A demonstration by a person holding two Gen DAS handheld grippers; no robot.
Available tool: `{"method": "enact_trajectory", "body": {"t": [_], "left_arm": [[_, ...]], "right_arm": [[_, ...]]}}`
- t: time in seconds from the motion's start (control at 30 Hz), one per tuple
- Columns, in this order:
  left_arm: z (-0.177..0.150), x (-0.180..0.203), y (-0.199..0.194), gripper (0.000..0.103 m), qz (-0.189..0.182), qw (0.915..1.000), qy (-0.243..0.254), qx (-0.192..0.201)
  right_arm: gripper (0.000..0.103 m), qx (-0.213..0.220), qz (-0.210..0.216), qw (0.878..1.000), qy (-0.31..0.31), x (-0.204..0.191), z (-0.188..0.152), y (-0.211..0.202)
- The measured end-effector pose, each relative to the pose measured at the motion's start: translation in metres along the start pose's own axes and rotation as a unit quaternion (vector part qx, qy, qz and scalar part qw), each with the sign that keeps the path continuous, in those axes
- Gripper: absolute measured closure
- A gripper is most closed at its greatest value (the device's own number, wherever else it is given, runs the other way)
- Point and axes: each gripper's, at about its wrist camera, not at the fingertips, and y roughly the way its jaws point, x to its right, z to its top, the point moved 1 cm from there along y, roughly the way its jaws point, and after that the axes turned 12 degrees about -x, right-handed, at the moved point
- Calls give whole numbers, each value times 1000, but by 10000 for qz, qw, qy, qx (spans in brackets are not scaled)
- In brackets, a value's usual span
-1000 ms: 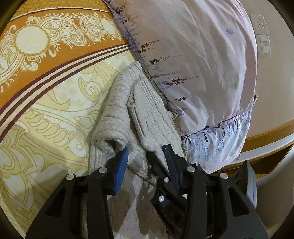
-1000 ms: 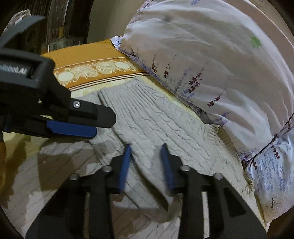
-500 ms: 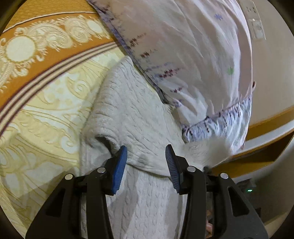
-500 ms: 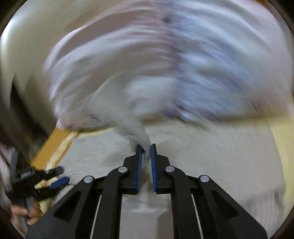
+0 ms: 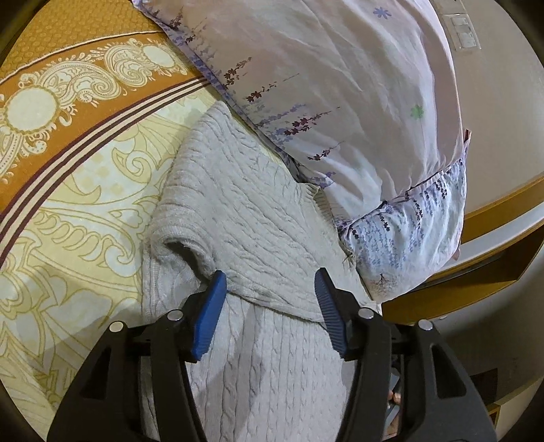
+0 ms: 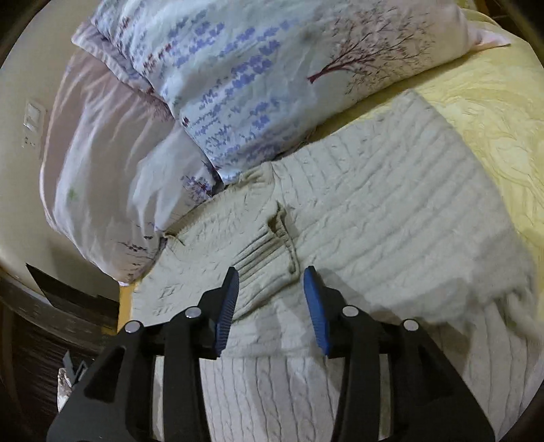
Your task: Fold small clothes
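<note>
A cream cable-knit sweater [image 5: 244, 217] lies on the bed with one part folded over the rest. My left gripper [image 5: 268, 282] is open, its blue pads on either side of the folded edge, holding nothing. In the right wrist view the same sweater [image 6: 391, 210] lies flat, with a ribbed cuff [image 6: 268, 251] resting on top. My right gripper [image 6: 270, 282] is open and empty just short of that cuff.
The bed has a yellow and orange patterned cover [image 5: 68, 142]. A large floral pillow [image 5: 357, 119] presses against the sweater's far side and also shows in the right wrist view [image 6: 238, 85]. The bed's wooden edge [image 5: 493, 217] and a wall socket [image 5: 464, 30] lie beyond.
The right gripper shut on a sleeve, swung it over the sweater, then opened and let it go. The left gripper opened wider and stayed over the folded edge.
</note>
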Motion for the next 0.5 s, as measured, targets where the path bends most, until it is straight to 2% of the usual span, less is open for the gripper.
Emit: {"method": "enact_trajectory", "body": {"t": [0.1,0.17,0.2,0.3,0.4,0.5], "left_arm": [[0,1,0,45,4,10000,33,-28],[0,3,-1,44,-18,10000,60,-35],[1,4,-3,44,-64,10000,68,-23],[3,5,-13,44,-132,9999,44,100],[7,2,-26,43,-81,9996,21,266],[8,-2,-29,43,-33,9997,2,261]], "right_arm": [[68,17,-202,9997,-123,-5,1,10],[91,-6,-134,9998,-155,-7,4,16],[95,-48,-127,9998,-168,-8,6,20],[96,171,-218,9990,-346,-17,8,16],[97,708,-167,9963,-461,-23,6,-15],[97,1078,-496,9920,-442,-17,1,-34]]}}
